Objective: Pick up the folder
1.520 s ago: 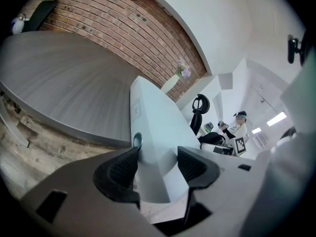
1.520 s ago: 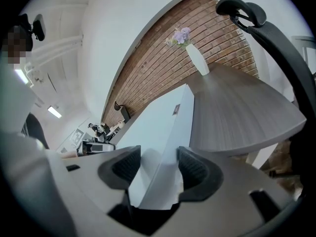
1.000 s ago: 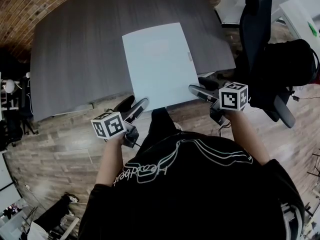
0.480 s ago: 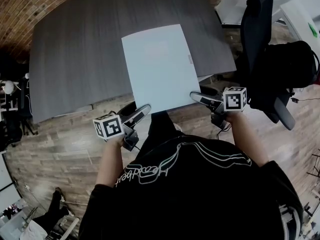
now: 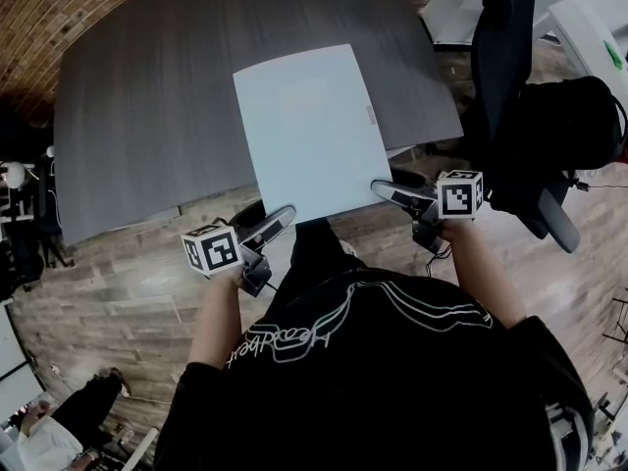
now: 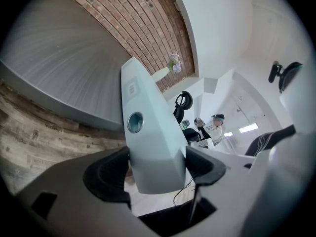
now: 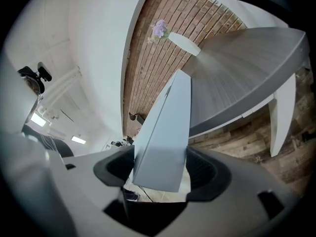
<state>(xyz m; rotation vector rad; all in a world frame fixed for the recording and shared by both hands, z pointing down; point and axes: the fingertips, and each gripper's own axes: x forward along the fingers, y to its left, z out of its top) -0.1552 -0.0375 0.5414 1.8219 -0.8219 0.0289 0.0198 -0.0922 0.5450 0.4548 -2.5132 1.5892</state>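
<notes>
Tabletop [image 5: 147,96] of grey wood grain fills the far part of the head view, with wooden floor [image 5: 98,283] near it and a brick wall [image 5: 59,8] at the far left. A black office chair [image 5: 510,67] stands at the right, just beside the tabletop corner.

The pale blue folder [image 5: 309,130] lies across the near edge of the tabletop, right of the middle. Its far part is on the grey surface and its near end sticks out over the floor.

The left gripper [image 5: 278,216] is at the near left corner of the folder and the right gripper [image 5: 388,187] is at the near right corner. In each gripper view the fingers stand wide apart with the thick folder edge [image 6: 148,132] [image 7: 165,132] between them. The pads [image 6: 111,174] are very close to its faces, but they do not clamp it.
</notes>
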